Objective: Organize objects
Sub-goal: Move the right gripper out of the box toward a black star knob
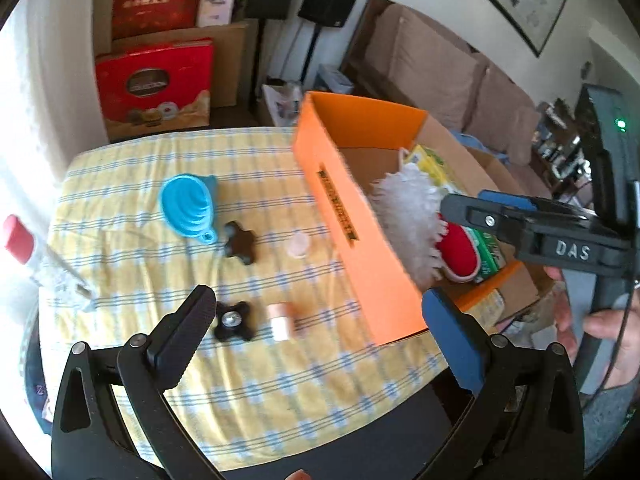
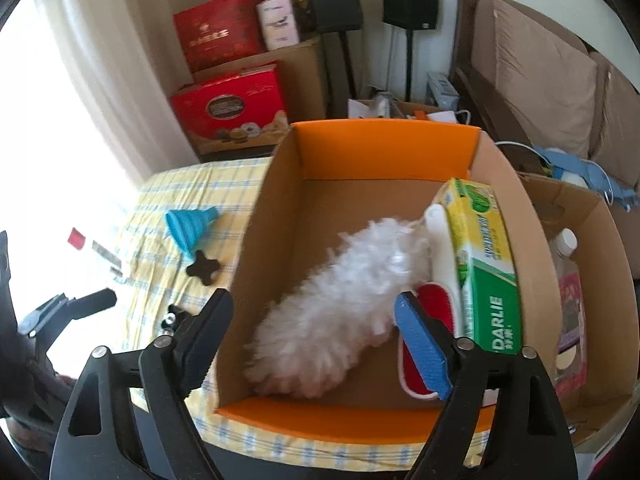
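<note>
Left wrist only: pink block (image 1: 281,322) on table; both grippers (image 1: 320,320) (image 2: 316,320) spread, empty.

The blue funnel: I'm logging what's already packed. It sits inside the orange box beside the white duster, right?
Not quite. The blue funnel lies on the checked tablecloth, outside the orange box; the left wrist view shows it. The white duster is indeed inside the box.
</note>
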The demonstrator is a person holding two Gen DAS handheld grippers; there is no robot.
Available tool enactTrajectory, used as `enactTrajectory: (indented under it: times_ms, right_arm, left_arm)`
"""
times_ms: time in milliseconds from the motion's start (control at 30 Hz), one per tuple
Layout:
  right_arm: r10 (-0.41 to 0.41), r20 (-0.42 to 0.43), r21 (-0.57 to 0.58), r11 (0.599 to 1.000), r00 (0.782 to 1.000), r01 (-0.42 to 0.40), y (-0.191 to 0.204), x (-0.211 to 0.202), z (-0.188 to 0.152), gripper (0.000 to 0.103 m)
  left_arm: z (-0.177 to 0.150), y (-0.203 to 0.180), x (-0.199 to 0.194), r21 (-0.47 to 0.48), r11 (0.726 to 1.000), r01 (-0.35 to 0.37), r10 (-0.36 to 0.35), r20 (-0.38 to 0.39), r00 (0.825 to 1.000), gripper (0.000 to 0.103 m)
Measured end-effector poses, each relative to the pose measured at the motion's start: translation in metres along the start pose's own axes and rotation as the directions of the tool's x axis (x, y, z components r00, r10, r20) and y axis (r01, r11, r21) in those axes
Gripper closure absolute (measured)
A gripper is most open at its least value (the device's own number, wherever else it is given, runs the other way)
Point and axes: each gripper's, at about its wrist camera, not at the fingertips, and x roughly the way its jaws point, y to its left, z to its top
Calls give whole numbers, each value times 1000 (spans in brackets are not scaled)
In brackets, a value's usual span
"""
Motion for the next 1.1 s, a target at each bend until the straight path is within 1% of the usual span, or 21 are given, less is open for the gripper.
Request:
enactTrajectory:
  times_ms: [300,400,600,733,1000,1100]
  right_arm:
    - [50,1,-35,998,999,-50,34,4,1,17]
    - [68,5,-53,996,998,-68,47,5,3,17]
    - [105,11,-79,991,994,-104,71,11,8,17]
    - [117,6,-100,988,993,-116,85,18,13,18]
    - [140,-48,-142,979,989,-145,112,50,25,24]
    - [132,-77,-155,977,988,-143,122,66,26,31]
  left_arm:
    - [-6,29,-15,-28,998,-51,51,16,999,0]
    - [-10,40,-17,-39,996,-83,83,14,996,0]
    - [-24,63,-12,-51,991,-127,126,-10,992,0]
    - [-32,73,-8,-64,989,-135,134,-23,991,0]
    - [-40,85,2,-75,987,-142,139,-47,989,0]
    - [-43,90,5,-81,987,-138,134,-53,990,0]
